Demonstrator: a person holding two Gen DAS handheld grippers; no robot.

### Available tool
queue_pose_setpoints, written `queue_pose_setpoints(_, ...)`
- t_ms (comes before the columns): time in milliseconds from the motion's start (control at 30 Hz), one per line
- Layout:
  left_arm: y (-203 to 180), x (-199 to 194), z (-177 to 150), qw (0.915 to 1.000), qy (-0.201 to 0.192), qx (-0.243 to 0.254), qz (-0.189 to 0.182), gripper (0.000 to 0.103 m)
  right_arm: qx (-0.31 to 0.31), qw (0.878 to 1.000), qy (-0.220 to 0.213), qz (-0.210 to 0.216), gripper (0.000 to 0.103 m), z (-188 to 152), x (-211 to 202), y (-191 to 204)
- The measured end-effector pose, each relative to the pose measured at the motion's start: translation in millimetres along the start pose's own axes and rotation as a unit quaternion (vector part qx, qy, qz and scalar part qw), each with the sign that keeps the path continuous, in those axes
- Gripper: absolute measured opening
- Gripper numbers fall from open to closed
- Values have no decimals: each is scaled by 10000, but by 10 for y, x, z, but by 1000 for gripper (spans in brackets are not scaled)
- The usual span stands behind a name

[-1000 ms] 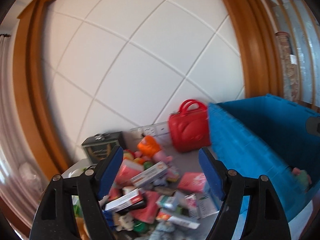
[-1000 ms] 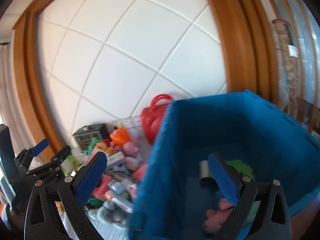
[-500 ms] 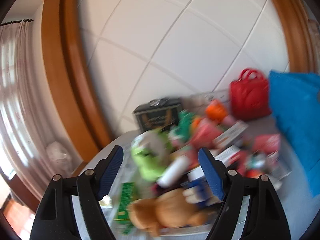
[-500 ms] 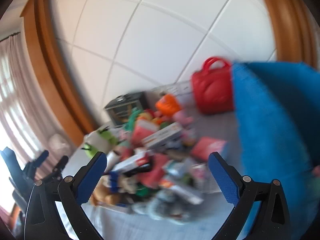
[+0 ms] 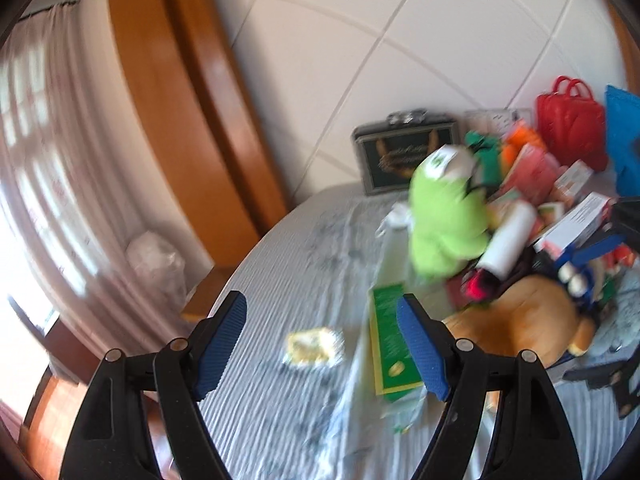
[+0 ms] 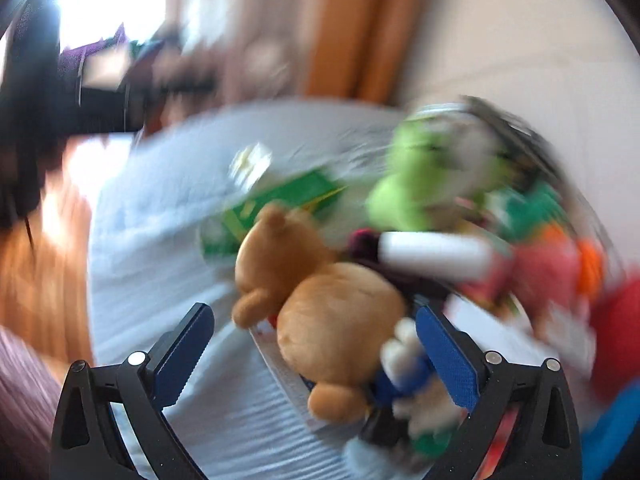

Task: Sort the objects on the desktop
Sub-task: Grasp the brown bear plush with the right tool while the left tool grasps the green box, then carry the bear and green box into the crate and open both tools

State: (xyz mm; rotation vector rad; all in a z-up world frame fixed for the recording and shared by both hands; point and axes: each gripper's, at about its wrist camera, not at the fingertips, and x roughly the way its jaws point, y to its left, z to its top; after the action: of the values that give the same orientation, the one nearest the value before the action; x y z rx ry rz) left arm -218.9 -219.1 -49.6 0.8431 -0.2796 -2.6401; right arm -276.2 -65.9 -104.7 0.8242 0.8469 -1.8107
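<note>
A pile of toys and boxes lies on a grey-blue striped tablecloth. My left gripper is open and empty above the cloth, over a small yellow packet, with a flat green box by its right finger. A lime green plush and a brown teddy bear lie to the right. My right gripper is open, low over the brown teddy bear, which lies between its fingers. The green plush and a white tube are behind; this view is blurred.
A dark metal case, a red handbag and the blue bin's edge stand at the back by the white tiled wall. The table edge curves on the left, with a curtain and wooden frame beyond.
Both grippers have swung left, away from the blue bin, to the left end of the pile. The right gripper has dropped close to the brown teddy bear. Both stay open.
</note>
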Motion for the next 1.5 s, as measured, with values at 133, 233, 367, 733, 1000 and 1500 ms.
queue_pose_setpoints(133, 181, 93, -230, 9989, 360, -264, 145, 77, -1535, 9856, 688, 147, 102, 106, 583, 207)
queue_pose_setpoints(233, 208, 124, -356, 9982, 537, -242, 122, 77, -2274, 9672, 1135, -33, 102, 87, 927, 228)
queue_pose_setpoints(367, 98, 265, -413, 9969, 713, -265, -184, 77, -2750, 9504, 1441, -192, 97, 6, 1318, 258)
queue_pose_setpoints(733, -654, 1383, -341, 9874, 1242, 172, -963, 77, 144, 9991, 396, 4, 73, -235, 441, -421)
queue_pose_setpoints(1000, -731, 1581, -439, 9797, 1476, 234, -1334, 53, 1253, 9917, 65, 289, 73, -501, 155, -653)
queue_pose_setpoints(1500, -376, 117, 228, 9860, -286, 677, -1497, 53, 2910, 9455, -1374, 490, 73, -245, -728, -737)
